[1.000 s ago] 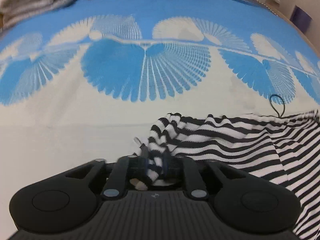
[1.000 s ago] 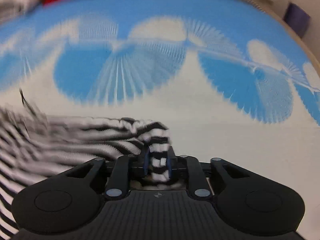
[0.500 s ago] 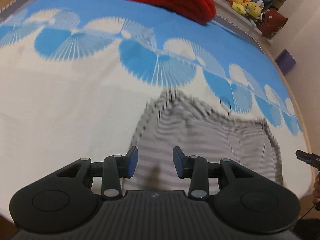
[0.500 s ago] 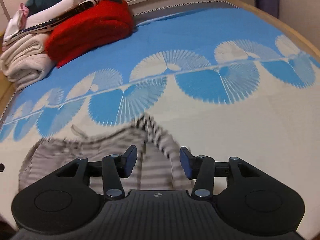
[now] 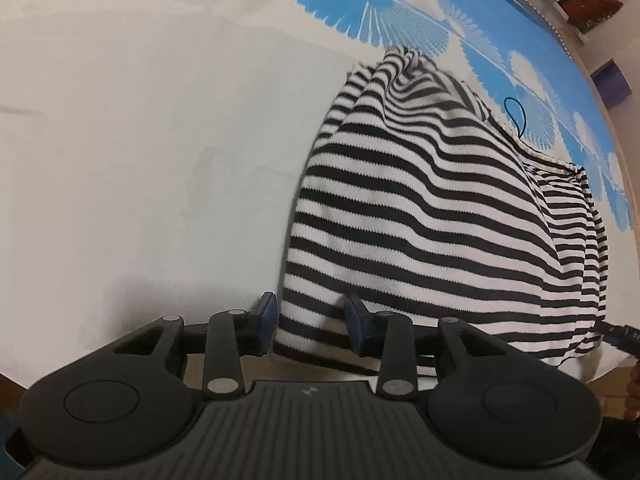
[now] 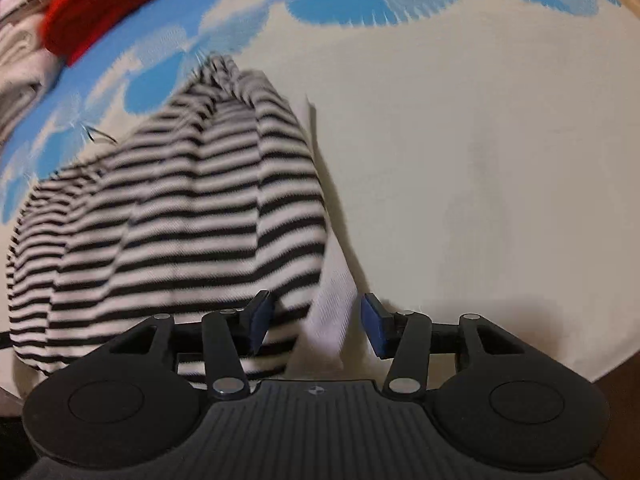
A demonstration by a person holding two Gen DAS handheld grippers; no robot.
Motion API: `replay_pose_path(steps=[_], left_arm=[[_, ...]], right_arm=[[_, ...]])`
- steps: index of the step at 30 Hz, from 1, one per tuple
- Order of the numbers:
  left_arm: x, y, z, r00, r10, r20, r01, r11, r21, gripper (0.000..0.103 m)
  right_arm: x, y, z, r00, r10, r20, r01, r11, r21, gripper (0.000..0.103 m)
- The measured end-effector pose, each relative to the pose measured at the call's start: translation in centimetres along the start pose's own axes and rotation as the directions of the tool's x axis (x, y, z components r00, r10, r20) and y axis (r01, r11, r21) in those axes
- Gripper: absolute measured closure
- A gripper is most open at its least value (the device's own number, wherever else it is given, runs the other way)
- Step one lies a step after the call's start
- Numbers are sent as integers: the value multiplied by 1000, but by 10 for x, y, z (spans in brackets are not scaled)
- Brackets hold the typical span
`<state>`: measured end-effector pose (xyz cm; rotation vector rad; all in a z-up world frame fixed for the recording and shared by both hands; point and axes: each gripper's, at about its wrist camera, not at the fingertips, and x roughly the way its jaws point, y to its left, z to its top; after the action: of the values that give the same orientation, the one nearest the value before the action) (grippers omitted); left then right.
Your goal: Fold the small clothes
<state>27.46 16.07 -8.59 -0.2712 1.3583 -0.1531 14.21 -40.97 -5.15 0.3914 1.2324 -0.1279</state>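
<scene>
A black-and-white striped garment (image 5: 432,216) lies folded over on the cream and blue bedspread (image 5: 140,140). In the left wrist view my left gripper (image 5: 312,322) is open, its jaws straddling the garment's near left corner just above the cloth. In the right wrist view the same garment (image 6: 172,216) fills the left half. My right gripper (image 6: 316,322) is open over its near right corner, where a white inner strip (image 6: 334,312) shows between the jaws. A thin black loop (image 5: 516,116) lies at the garment's far edge.
A red folded cloth (image 6: 108,8) and pale folded towels (image 6: 20,68) lie at the far side of the bed. The bed's near edge (image 6: 608,372) runs just below both grippers. A purple box (image 5: 610,84) stands beyond the bed's far right edge.
Both grippers, shut on the garment's corners a second ago, let go after carrying them over. They have since dropped back to the garment's near corners, still open.
</scene>
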Motion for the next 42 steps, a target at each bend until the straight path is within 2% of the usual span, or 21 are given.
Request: replay_pose_path(steps=[2, 3, 4, 5, 8, 10, 11, 12, 14, 16, 18, 20, 22, 25, 28, 30, 33, 35, 38, 40, 42], left_arm=[[4, -2, -2, 1000, -3, -22, 4, 1000, 22, 71], [5, -2, -4, 1000, -7, -28, 8, 999, 41, 94], [4, -4, -5, 1000, -6, -23, 8, 998, 67, 101], [1, -5, -7, 1000, -5, -2, 5, 996, 86, 101], [-29, 2, -11, 989, -49, 137, 39, 996, 74, 102], [-46, 14, -14, 977, -51, 205, 42, 998, 48, 102], [-45, 19, -17, 981, -27, 192, 20, 999, 39, 102], [-37, 23, -19, 991, 5, 135, -9, 999, 30, 101], [-19, 19, -23, 998, 50, 40, -53, 996, 74, 101], [-8, 7, -27, 995, 94, -11, -92, 984, 156, 101], [-6, 2, -28, 992, 121, -21, -115, 979, 169, 98], [-12, -1, -24, 989, 146, 15, -147, 975, 168, 98], [-24, -5, -20, 986, 135, 96, -149, 976, 157, 93], [-42, -17, -12, 975, 65, 211, -99, 982, 158, 91], [-44, -45, -4, 963, 1, 270, -58, 978, 201, 91], [-38, -73, 2, 954, -4, 300, -73, 967, 244, 91], [-24, -104, 4, 951, 2, 310, -95, 954, 284, 87], [-13, -118, 6, 952, 12, 305, -103, 953, 286, 87], [2, -137, 10, 954, 18, 300, -105, 955, 277, 87], [11, -141, 13, 957, 17, 291, -98, 959, 267, 87], [21, -147, 19, 961, 28, 276, -103, 961, 258, 87]], right_arm=[[4, 1, -1, 1000, 4, -13, -4, 1000, -10, 53], [5, 2, -2, 1000, 5, -19, -5, 1000, -21, 56], [6, 4, -3, 1000, 6, -21, -7, 999, -33, 72], [4, 5, -3, 1000, 15, -13, -15, 999, -41, 88], [-20, -1, 1, 990, 101, 97, -101, 995, -3, 93], [-45, -11, 0, 962, 178, 206, -189, 981, 34, 94], [-54, -16, -1, 950, 203, 239, -218, 975, 39, 94], [-58, -20, -3, 946, 204, 250, -220, 975, 38, 94], [-48, -23, -5, 972, 140, 187, -145, 989, 15, 94], [-23, -21, -10, 997, 64, 50, -63, 998, -18, 94], [-5, -12, -16, 1000, -15, -26, 12, 995, -100, 94], [-3, -8, -15, 999, -29, -25, 26, 993, -115, 93], [-6, -6, -13, 999, -51, -5, 50, 993, -110, 88], [-26, 1, -12, 987, -91, 136, 109, 985, -132, 81], [-32, 8, -4, 978, -11, 206, 44, 987, -153, 81], [-20, 14, 0, 985, -8, 175, 37, 986, -165, 81], [10, 20, -1, 987, -149, 52, 157, 966, -203, 81], [22, 21, 2, 977, -212, 8, 209, 959, -192, 73], [5, 27, 12, 971, -205, 124, 221, 965, -141, 73], [-13, 36, 16, 945, -199, 261, 234, 966, -111, 73], [-23, 44, 21, 928, -147, 343, 189, 977, -93, 73]])
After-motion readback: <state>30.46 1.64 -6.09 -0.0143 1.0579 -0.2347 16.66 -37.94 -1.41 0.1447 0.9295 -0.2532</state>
